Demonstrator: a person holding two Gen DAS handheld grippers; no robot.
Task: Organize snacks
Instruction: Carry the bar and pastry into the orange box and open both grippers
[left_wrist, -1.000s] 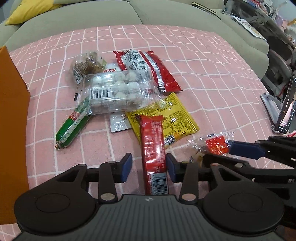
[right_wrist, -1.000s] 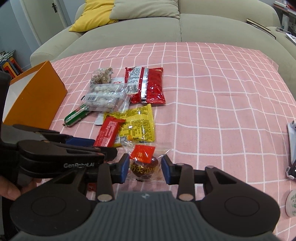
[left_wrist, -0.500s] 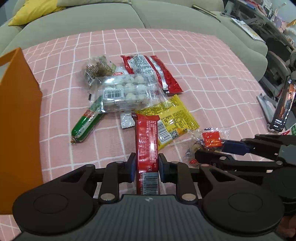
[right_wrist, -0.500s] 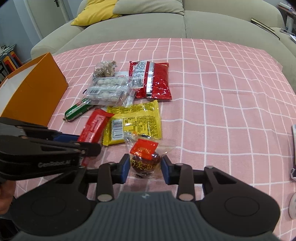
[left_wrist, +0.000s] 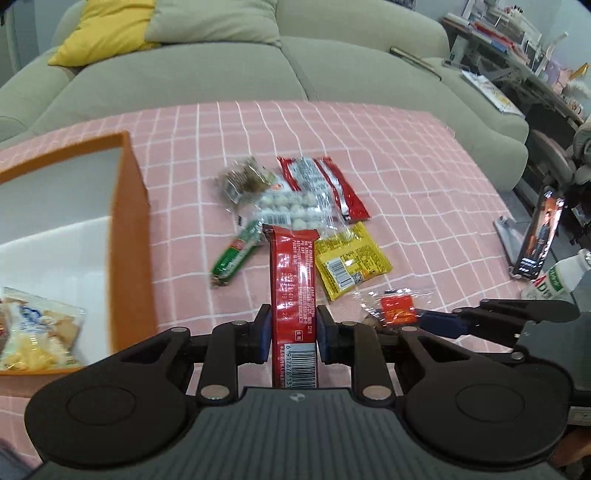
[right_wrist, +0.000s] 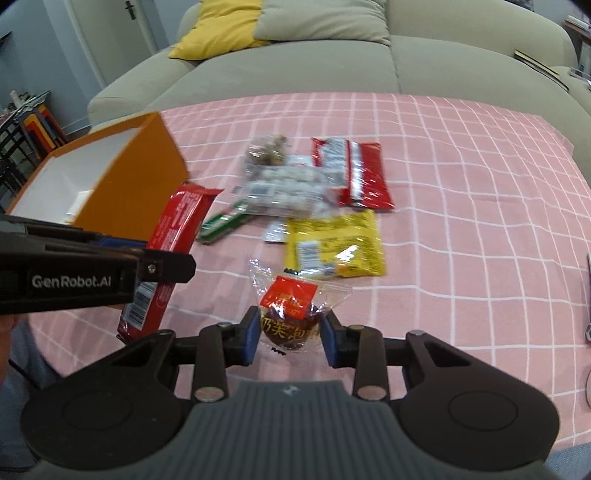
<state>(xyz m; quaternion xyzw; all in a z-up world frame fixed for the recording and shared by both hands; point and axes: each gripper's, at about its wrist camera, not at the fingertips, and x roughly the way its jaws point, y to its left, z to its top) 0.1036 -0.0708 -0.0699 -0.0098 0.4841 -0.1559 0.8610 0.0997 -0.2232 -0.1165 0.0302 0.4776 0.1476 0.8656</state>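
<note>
**Left wrist view: a red bar in one gripper, a clear bag in the other**

In the left wrist view, the left gripper (left_wrist: 292, 334) is squeezed tight on a long red snack bar (left_wrist: 293, 280). The bar sticks out in front, up off the pink checked cloth (left_wrist: 424, 155). Its barcode end is down by the gripper.

To the left sits the orange box (left_wrist: 129, 236). It is white inside, and a pale snack bag (left_wrist: 35, 330) lies in its near corner.

In the right wrist view, the right gripper (right_wrist: 289, 338) is clamped on a small clear bag (right_wrist: 290, 314) with a red label and something dark and round inside. The bag is up off the cloth too.

More snacks lie on the cloth in a heap. There is a yellow packet (right_wrist: 334, 243), a red and silver packet (right_wrist: 351, 173), a clear pack of white balls (right_wrist: 284, 192), a green sausage stick (right_wrist: 223, 223) and a little bag of brown bits (right_wrist: 267, 151). The pack of white balls rests partly on the sausage stick and on the red and silver packet. The yellow packet is just in front of the heap.

A grey-green sofa (right_wrist: 314, 55) with a yellow cushion (right_wrist: 221, 29) stands behind the cloth.
</note>
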